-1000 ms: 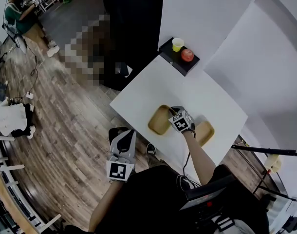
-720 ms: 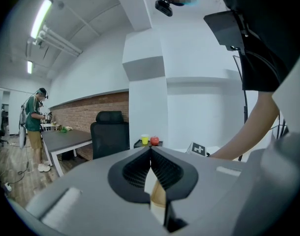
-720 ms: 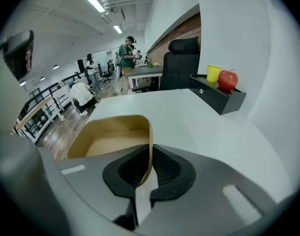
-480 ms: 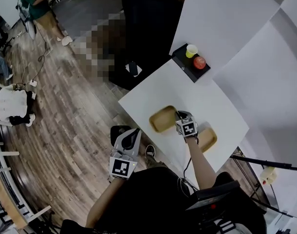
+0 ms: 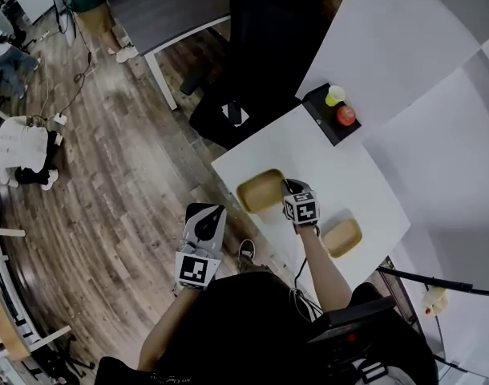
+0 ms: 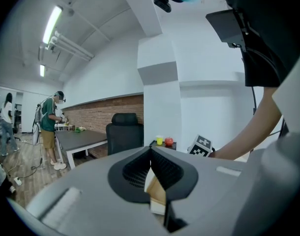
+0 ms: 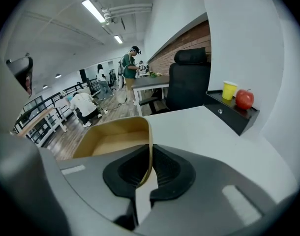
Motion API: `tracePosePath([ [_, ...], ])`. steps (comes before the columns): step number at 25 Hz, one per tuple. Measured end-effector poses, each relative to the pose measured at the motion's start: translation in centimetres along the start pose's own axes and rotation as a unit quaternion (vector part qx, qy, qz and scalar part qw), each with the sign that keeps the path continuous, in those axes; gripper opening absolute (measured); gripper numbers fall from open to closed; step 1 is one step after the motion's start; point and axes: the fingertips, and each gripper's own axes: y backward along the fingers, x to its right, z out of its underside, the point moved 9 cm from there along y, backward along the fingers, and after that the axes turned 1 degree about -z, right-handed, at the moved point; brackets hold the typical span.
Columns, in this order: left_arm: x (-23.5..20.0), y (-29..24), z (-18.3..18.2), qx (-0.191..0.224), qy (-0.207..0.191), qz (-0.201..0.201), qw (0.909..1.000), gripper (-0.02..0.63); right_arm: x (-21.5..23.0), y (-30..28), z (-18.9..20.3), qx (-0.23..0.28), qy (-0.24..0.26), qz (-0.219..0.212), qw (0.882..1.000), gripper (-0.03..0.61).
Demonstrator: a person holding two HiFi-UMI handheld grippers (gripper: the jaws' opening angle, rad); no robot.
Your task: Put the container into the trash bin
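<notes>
A shallow brown container (image 5: pixel 257 191) sits at the left part of the white table (image 5: pixel 341 187). My right gripper (image 5: pixel 288 192) is shut on its right rim. In the right gripper view the container's thin wall (image 7: pixel 108 139) stands pinched between the right gripper's (image 7: pixel 149 163) pads. A second brown container (image 5: pixel 341 237) lies apart near the table's front edge. My left gripper (image 5: pixel 206 215) hangs over the wooden floor left of the table, shut, with nothing in it. In the left gripper view the left gripper (image 6: pixel 151 156) has its pads touching. No trash bin shows in any view.
A black box (image 5: pixel 331 115) at the table's far corner carries a yellow cup (image 5: pixel 334 95) and a red apple (image 5: pixel 345 115). A black office chair (image 5: pixel 268 46) stands behind the table, and a dark desk (image 5: pixel 168 6) beyond it. People stand and crouch far left.
The container in my right gripper has moved left, away from the second container. The head view has shifted. My left gripper stays shut over the floor.
</notes>
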Motion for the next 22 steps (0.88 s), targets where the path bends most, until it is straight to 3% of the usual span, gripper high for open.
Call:
tracePosePath([
  [9,-5.0,3.9,0.3,0.007,0.014,-0.048,0.9987,-0.005,-6.9,-1.6,-3.6,0.013,0.002,-0.036,0.999,0.028],
  [13,-6.4,5.2,0.9,0.024,0.018,-0.062,0.9976,-0.003,-9.5,-1.8,-3.9,0.013,0.012,-0.050,0.999,0.028],
  [22,-8.8,7.8,2.0,0.014,0.027,-0.083,0.9961,-0.003,-14.1,-2.4,-4.4,0.011,0.010,-0.078,0.997,0.028],
])
